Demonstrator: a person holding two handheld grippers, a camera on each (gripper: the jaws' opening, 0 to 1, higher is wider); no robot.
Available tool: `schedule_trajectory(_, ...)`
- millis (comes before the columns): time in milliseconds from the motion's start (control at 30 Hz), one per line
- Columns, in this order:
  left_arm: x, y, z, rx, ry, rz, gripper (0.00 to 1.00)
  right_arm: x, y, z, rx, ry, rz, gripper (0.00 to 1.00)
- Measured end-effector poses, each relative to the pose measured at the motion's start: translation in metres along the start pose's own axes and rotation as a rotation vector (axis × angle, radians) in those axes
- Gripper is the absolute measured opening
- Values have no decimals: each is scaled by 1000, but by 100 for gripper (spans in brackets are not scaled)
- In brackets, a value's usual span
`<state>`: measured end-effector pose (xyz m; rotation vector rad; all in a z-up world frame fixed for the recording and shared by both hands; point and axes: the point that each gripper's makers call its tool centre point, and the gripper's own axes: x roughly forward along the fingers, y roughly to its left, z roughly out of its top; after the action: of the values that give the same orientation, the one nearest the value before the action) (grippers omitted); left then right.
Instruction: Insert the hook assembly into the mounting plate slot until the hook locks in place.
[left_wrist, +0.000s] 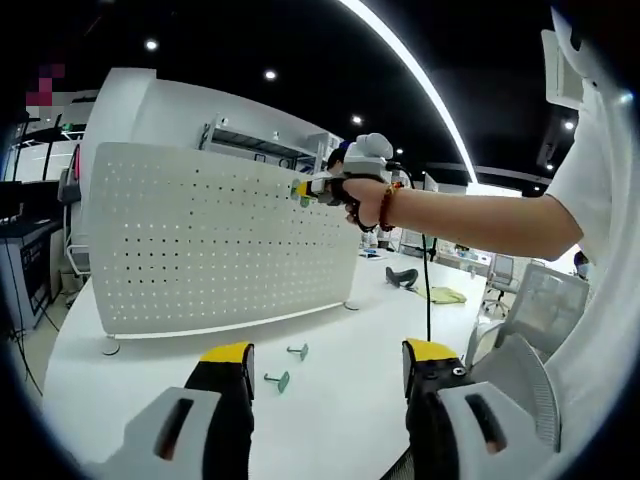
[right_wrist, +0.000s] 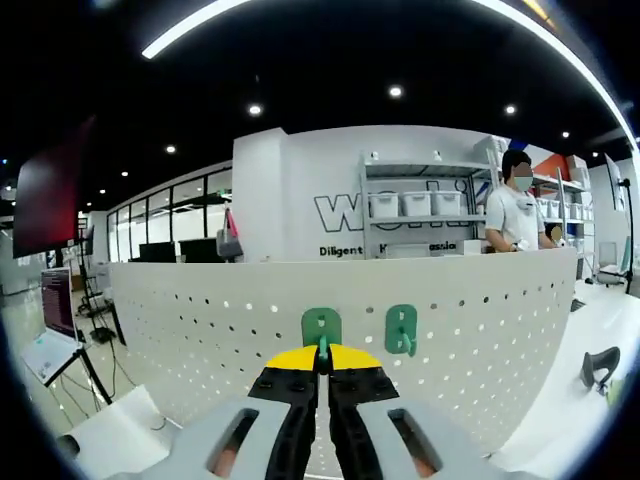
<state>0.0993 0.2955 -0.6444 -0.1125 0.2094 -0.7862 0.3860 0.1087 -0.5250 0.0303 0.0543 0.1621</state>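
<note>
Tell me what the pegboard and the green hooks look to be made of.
Pegboard: likely painted sheet metal, matte white, thin with evenly punched holes. Green hooks: the one held in the right gripper, the one mounted and two on the table look like moulded plastic, uniform green, slightly glossy.

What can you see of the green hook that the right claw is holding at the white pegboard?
The green hook looks like plastic, with a flat rounded plate and a thin stem. The right claw, its yellow-tipped jaws closed, grips that stem, and the plate lies against the white pegboard near its top edge. A second green hook is beside it on the board, apart from it. Whether it has locked, I cannot tell.
</note>
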Motion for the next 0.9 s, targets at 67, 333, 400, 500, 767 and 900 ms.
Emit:
schedule_trajectory(67, -1, 0, 0, 3, 3, 1, 61, 2, -2, 2, -4, -1, -9, 1)
schedule_trajectory(333, -4, -1, -1, 5, 7, 5, 61, 12, -6, 4, -3, 5, -11, 1)
schedule_trajectory(400, -5, -1, -1, 7, 9, 4, 61, 15, -8, 1, -1, 17, -16, 1)
schedule_trajectory(500, -6, -1, -3, 4, 13, 7, 61, 17, -10, 0, 2, 19, -20, 1)
schedule_trajectory(767, -6, 0, -6, -7, 16, 11, 61, 24, -9, -2, -6, 28, -22, 1)
schedule_trajectory(900, -5, 3, -6, -15, 14, 16, 60, 28, -12, -3, 7, 33, -26, 1)
